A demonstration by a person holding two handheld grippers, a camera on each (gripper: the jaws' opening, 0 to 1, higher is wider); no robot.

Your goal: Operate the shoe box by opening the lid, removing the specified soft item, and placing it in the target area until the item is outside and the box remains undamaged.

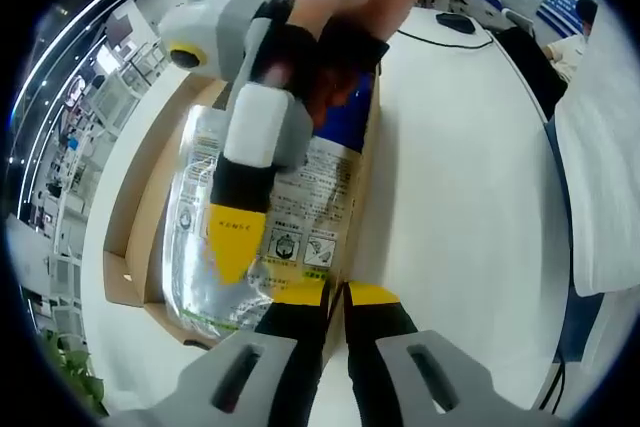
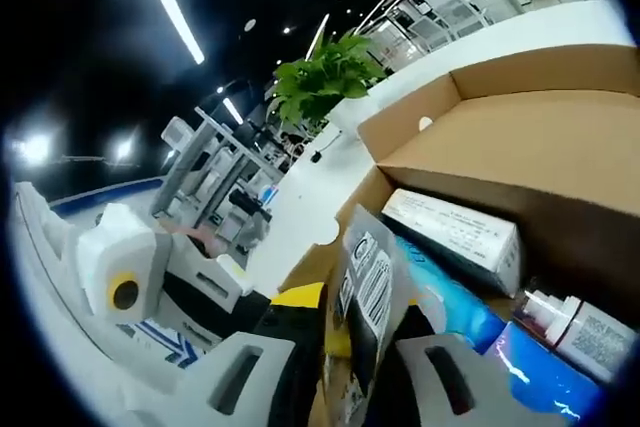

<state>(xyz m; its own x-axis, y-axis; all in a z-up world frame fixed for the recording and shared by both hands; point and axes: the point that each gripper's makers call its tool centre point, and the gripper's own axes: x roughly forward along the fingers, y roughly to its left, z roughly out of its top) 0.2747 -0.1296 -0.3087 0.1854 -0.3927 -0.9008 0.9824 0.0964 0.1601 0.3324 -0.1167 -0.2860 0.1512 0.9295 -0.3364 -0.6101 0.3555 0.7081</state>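
Note:
An open cardboard shoe box (image 1: pixel 130 237) lies on a white table. A silver foil pouch (image 1: pixel 300 207) with printed labels stands tilted in it. My right gripper (image 1: pixel 240 247), held by a hand, comes from above and is shut on the pouch's left side. In the right gripper view the pouch (image 2: pixel 365 287) stands clamped between that gripper's (image 2: pixel 350 319) jaws, above the box (image 2: pixel 520 147). My left gripper (image 1: pixel 336 295) sits at the near end of the box, jaws shut on the cardboard wall. Its grey body (image 2: pixel 120 282) appears at the left of the right gripper view.
Inside the box lie a white carton (image 2: pixel 455 232), blue packs (image 2: pixel 450 312) and a small bottle (image 2: pixel 575 332). The white table (image 1: pixel 450 197) stretches to the right of the box. A potted plant (image 2: pixel 325 77) stands beyond it. A person (image 1: pixel 575 32) sits at the far side.

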